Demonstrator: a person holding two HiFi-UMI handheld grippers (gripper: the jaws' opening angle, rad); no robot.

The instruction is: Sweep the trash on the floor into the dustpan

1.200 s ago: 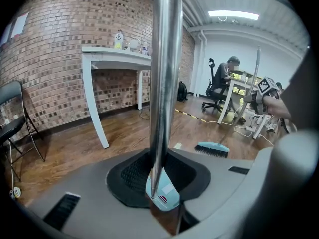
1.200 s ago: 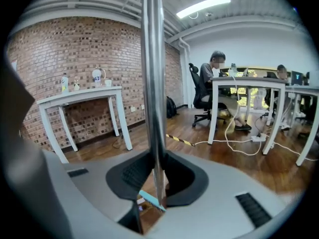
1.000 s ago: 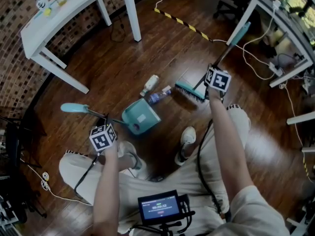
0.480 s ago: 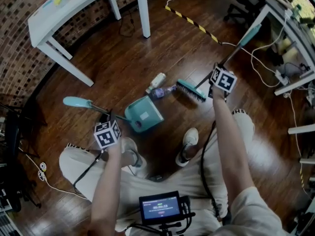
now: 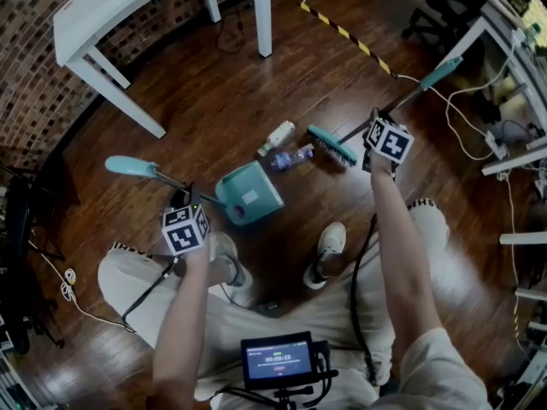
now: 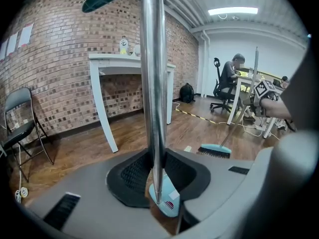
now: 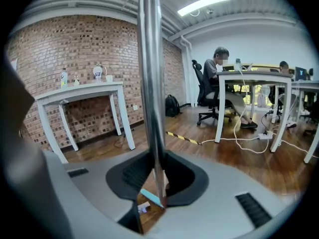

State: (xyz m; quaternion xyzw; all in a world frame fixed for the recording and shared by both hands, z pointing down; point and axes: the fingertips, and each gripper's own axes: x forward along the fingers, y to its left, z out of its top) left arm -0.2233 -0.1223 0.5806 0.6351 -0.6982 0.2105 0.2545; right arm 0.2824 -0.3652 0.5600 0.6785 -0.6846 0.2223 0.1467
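Dark wooden floor [image 5: 214, 101] runs under you, with your two shoes [image 5: 325, 248] planted on it near the bottom of the head view.

Just ahead of your left knee, your left gripper [image 5: 190, 203] has its jaws pressed tight on the metal shaft [image 6: 152, 83] of the dustpan [image 5: 249, 193]. In the left gripper view the shaft rises upright between the pads. The teal pan sits on the floor just beyond that gripper, its mouth turned away from you.

Just past the pan's far edge lies a crumpled clear plastic bottle [image 5: 293, 157], and a little farther off a white bottle [image 5: 278, 135] lies on its side. Neither is in the pan.

The teal broom head [image 5: 332, 144] rests on the floor right beside the crumpled bottle, on its right. Your right gripper [image 5: 376, 126] is clamped on the broom's metal handle [image 7: 151, 83], which slants up and away to its teal grip [image 5: 440, 71].

Farther out, a strip of yellow-and-black tape [image 5: 342, 31] crosses the boards, a white table [image 5: 111, 11] stands at upper left, and a brick wall [image 5: 34, 101] closes the room behind it.
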